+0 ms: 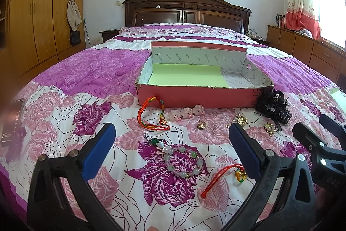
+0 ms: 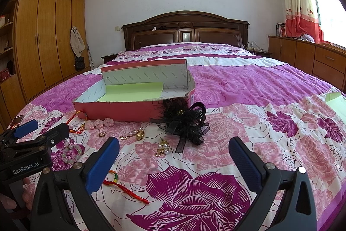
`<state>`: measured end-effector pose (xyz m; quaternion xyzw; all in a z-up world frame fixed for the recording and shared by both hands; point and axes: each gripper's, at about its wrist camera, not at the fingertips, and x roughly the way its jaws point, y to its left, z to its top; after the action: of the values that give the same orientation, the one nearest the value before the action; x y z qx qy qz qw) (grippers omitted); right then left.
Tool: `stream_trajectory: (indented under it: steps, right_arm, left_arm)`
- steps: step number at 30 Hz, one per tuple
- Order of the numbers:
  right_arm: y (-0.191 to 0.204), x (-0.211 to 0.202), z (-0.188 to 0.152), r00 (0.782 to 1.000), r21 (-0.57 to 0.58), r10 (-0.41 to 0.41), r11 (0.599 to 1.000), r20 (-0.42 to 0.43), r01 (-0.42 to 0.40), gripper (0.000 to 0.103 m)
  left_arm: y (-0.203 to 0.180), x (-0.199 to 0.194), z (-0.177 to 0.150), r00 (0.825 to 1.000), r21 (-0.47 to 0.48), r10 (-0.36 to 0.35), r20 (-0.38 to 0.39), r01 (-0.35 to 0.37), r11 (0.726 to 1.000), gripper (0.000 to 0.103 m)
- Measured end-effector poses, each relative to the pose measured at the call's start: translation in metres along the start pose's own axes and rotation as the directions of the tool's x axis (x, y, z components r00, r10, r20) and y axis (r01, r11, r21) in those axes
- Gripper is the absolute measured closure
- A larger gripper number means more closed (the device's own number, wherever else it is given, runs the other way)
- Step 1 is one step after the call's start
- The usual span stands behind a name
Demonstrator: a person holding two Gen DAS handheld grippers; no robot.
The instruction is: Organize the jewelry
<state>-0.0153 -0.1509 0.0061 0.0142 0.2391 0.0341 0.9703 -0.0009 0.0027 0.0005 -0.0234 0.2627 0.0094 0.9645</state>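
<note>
A red cardboard box (image 1: 194, 96) (image 2: 121, 108) with a green sheet inside stands open on the floral bedspread. In front of it lie a red-and-orange cord bracelet (image 1: 151, 114), three pink pig charms (image 1: 187, 113) (image 2: 99, 123), gold earrings (image 1: 240, 119) (image 2: 139, 134), a pearl earring (image 2: 163, 147), a black ribbon hair clip (image 1: 273, 108) (image 2: 186, 122), a pale bead bracelet (image 1: 183, 158) (image 2: 71, 152) and a red cord charm (image 1: 222, 175) (image 2: 123, 186). My left gripper (image 1: 172, 144) hovers open above the bead bracelet. My right gripper (image 2: 174, 155) is open, holding nothing, near the pearl earring.
The bedspread (image 2: 248, 144) stretches back to a dark wooden headboard (image 1: 186, 10). Wardrobes (image 1: 43, 10) line the left wall and low cabinets (image 2: 313, 57) the right. A phone (image 2: 17, 120) lies at the bed's left edge, a green sheet (image 2: 337, 103) at the right.
</note>
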Motion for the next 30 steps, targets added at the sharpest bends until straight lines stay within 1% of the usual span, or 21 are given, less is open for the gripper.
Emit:
stream_trajectory:
  steps: [28,30]
  right_arm:
    - [-0.0002,-0.0002,0.0002,1.0,0.0,0.0,1.0,0.0,0.0,0.0]
    - [-0.0002,0.0,0.0003,1.0,0.0,0.0,1.0,0.0,0.0,0.0]
  left_arm:
    - [-0.0003,-0.0004,-0.0004,1.0,0.001,0.0,0.0,0.0,1.0,0.005]
    - [0.0016,-0.0003,0.0032,1.0,0.001,-0.001,-0.003,0.001,1.0,0.005]
